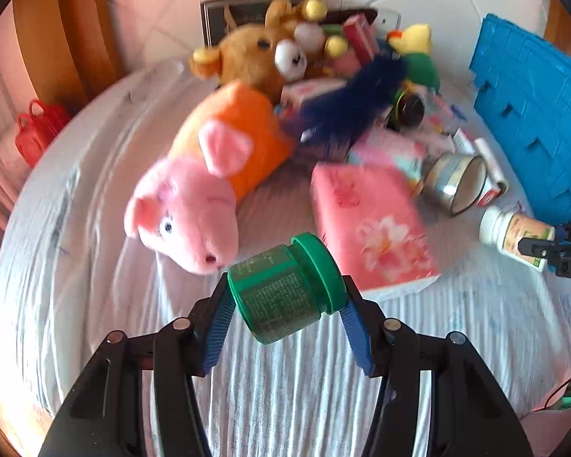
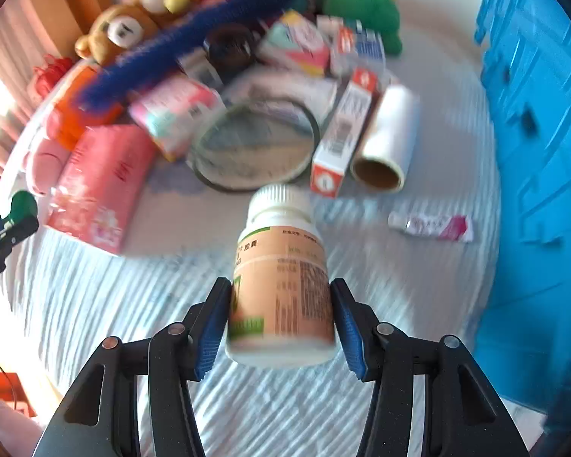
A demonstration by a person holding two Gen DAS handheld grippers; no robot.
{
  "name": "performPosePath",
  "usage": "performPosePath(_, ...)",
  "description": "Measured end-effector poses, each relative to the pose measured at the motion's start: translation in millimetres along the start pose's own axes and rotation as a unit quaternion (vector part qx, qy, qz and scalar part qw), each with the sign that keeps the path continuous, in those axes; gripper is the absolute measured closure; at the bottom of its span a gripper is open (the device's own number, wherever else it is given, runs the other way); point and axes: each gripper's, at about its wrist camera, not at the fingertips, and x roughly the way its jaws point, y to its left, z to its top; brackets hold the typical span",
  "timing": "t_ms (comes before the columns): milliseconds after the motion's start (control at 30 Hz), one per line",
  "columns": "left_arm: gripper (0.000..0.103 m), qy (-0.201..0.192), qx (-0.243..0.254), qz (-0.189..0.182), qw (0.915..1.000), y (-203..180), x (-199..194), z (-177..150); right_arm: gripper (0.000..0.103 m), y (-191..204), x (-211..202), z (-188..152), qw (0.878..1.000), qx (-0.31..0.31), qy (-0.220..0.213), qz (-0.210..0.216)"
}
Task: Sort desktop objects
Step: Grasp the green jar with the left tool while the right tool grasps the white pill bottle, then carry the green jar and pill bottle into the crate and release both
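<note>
Tissue pack (image 1: 369,224) lies right of plush pig (image 1: 186,213).

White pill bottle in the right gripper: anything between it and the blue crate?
Nothing visible. The white pill bottle with the tan label sits clamped in the right gripper; only bare striped cloth separates it from the blue plastic crate.

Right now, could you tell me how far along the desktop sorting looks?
Nothing visibly sorted yet; whether the blue crate holds anything cannot be seen. In hand: the left tool grips a green jar, and the right tool grips a white pill bottle. Left on the table: the pink pig, the pink tissue pack, the paper roll, the small tube and the heap behind.
</note>
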Motion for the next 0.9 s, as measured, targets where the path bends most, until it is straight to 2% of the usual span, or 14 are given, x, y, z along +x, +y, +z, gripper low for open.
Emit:
performPosePath(133,0.050,-0.038,0.012,-0.008,0.9992,-13,-28,14,0.051,6,-29,4,0.999,-0.009,-0.040,0.004)
performPosePath(333,0.050,-0.080,0.043,-0.031,0.9954,-53,-57,33,0.051,16,-66,7,0.996,-0.019,-0.086,0.008)
performPosePath(533,0.050,-0.129,0.072,-0.060,0.9872,-94,-88,53,0.051,17,-114,10,0.987,-0.019,-0.157,0.009)
performPosePath(733,0.050,-0.183,0.095,-0.078,0.9755,-136,-122,77,0.051,8,-197,11,0.964,-0.017,-0.266,-0.013)
performPosePath(900,0.050,-0.215,0.104,-0.108,0.9651,-177,-150,98,0.051,-8,-263,4,0.937,-0.006,-0.347,-0.039)
